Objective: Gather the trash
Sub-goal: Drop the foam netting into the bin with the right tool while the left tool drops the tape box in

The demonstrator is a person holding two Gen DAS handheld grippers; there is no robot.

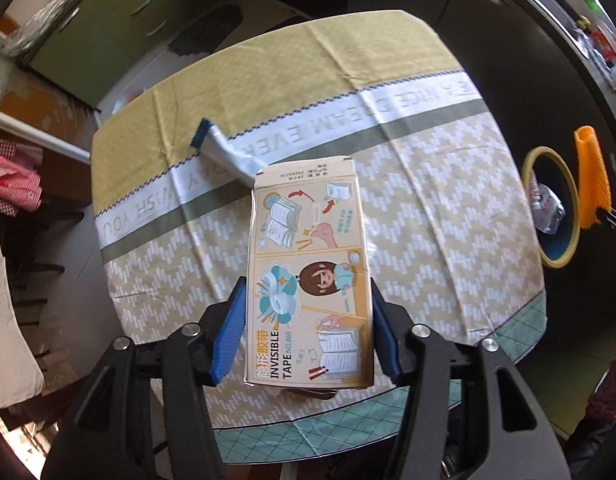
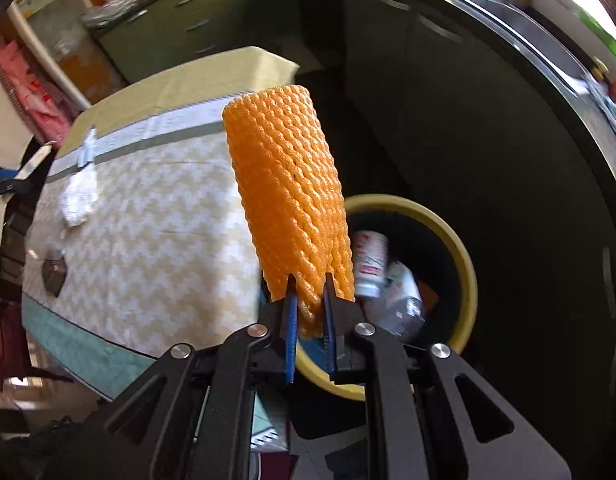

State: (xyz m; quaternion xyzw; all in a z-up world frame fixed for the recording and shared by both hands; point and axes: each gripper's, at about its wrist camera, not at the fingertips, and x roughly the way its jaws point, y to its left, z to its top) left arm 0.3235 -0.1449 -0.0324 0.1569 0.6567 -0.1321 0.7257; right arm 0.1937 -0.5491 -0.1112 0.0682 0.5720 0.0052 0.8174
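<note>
In the left wrist view, the left gripper (image 1: 308, 312) is spread wide and clamps a tape box (image 1: 310, 276) by its two long sides, above the table (image 1: 448, 216). In the right wrist view, the right gripper (image 2: 310, 304) is nearly closed, pinching the lower end of an orange foam net (image 2: 286, 184) held beside the table, over the yellow-rimmed bin (image 2: 464, 264) holding trash.

Left claw (image 1: 306, 320) clamped on tape box (image 1: 310, 276) above tablecloth (image 1: 428, 208), grey tube (image 1: 224, 148) beyond.
</note>
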